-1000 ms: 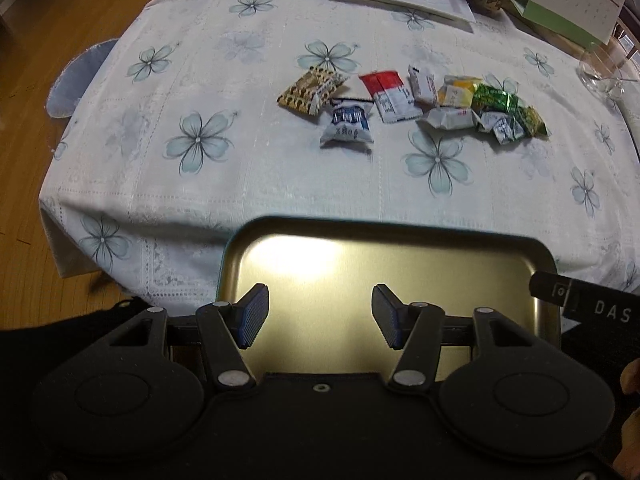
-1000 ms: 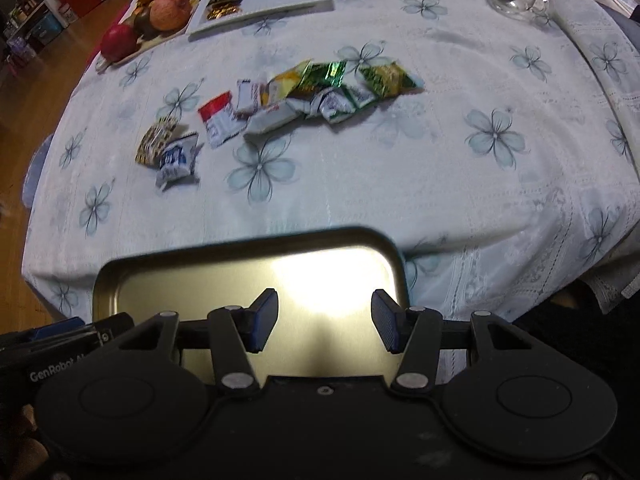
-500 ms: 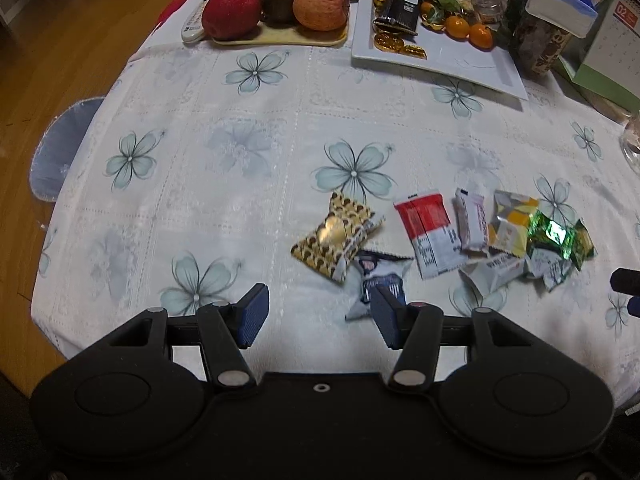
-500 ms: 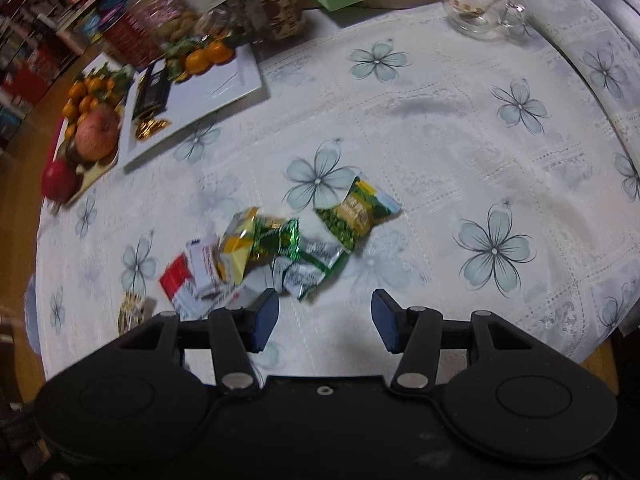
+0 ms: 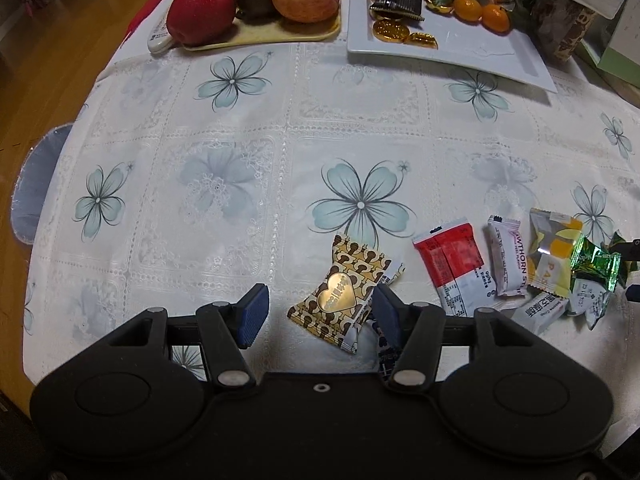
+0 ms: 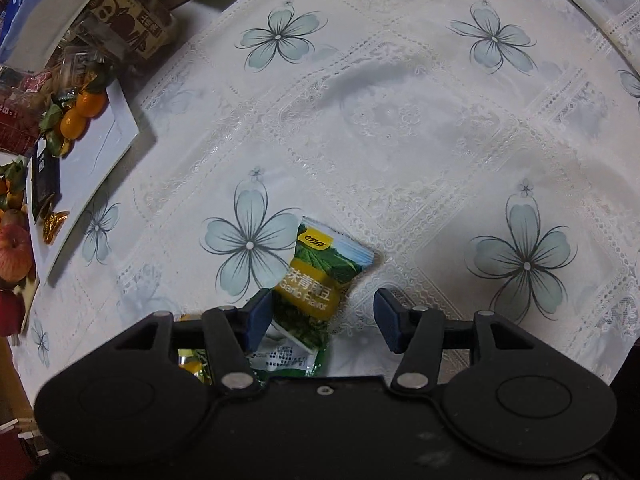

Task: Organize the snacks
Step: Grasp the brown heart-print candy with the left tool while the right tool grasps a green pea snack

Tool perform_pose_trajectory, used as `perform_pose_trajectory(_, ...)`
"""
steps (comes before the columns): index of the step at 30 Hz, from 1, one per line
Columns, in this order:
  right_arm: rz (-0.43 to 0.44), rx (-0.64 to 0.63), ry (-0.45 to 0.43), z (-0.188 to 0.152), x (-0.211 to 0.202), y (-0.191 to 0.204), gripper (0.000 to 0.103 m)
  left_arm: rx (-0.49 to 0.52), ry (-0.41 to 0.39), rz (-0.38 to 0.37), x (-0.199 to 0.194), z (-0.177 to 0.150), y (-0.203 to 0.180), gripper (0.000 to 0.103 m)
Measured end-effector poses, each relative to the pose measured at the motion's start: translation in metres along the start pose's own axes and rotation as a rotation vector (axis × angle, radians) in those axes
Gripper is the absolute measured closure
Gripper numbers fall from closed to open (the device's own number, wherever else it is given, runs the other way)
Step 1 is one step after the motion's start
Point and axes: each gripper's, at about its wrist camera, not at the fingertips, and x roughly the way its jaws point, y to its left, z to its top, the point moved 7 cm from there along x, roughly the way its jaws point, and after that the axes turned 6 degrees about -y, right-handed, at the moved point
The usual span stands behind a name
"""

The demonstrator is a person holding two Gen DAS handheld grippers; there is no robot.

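Left gripper (image 5: 318,312): jaws apart, nothing clamped; gold heart-print packet (image 5: 340,300) lies between its fingers
Right gripper (image 6: 320,318): jaws opening, unclamped; green garlic-flavour packet (image 6: 316,280) between them, toward 9 o'clock
Tablecloth (image 5: 224,184): other snacks (image 5: 504,264) at 3 o'clock of the gold packet

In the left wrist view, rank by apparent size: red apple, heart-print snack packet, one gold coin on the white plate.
1. Heart-print snack packet, though nearest the camera, so unsure against the apple.
2. Red apple.
3. Gold coin, clearly smallest.
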Motion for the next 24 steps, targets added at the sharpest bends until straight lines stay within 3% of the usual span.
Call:
perform_pose_trajectory(6, -0.031, -0.058, -0.023, -0.003, 0.008, 0.017, 0.048, 0.002, 0.019, -0.022, 0.008, -0.001, -0.003, 0.042)
perform_pose_trajectory(10, -0.017, -0.124, -0.030, -0.007, 0.008, 0.030, 0.064, 0.007, 0.015, -0.017, 0.011, -0.002, -0.002, 0.042)
perform_pose_trajectory(17, 0.003, -0.175, -0.048, -0.007, 0.000, 0.040, 0.074, 0.007, 0.035, -0.012, 0.021, -0.006, 0.000, 0.042)
perform_pose_trajectory(24, 0.048, -0.215, -0.087, -0.008, -0.017, 0.050, 0.076, 0.024, 0.033, -0.007, 0.025, -0.007, -0.004, 0.042)
